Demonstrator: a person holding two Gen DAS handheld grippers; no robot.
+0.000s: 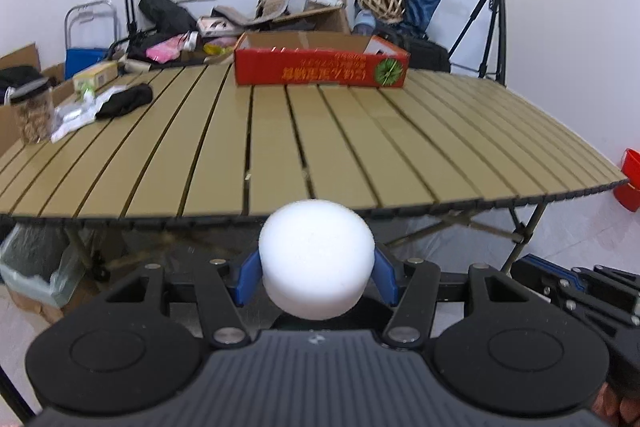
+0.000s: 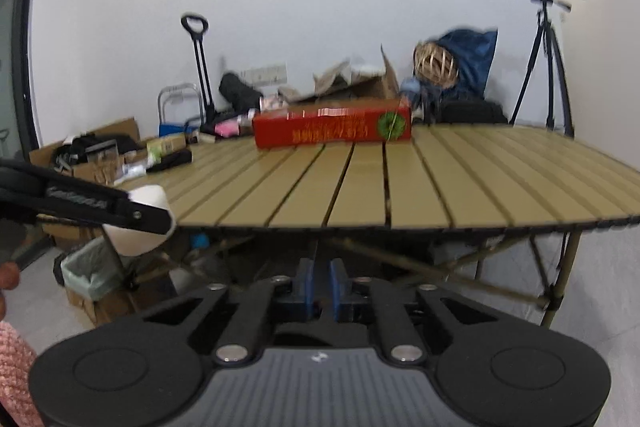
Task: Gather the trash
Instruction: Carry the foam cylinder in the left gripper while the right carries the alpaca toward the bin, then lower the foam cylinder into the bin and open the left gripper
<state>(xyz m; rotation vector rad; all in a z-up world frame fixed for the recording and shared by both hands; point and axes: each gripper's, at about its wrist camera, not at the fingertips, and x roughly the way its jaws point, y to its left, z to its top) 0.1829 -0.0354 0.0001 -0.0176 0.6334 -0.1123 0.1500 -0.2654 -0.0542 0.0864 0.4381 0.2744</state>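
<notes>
Left claw (image 1: 316,277) clamps the white foam puck (image 1: 316,259) past the tabletop (image 1: 320,147) near edge; slippage probably drops it. Right claw (image 2: 321,285) is together, empty.

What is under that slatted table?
Under the table I can see crossed folding legs and, toward the left, a bin with a pale green liner. What is inside the bin cannot be seen; the left claw's white foam puck covers part of that corner.
</notes>
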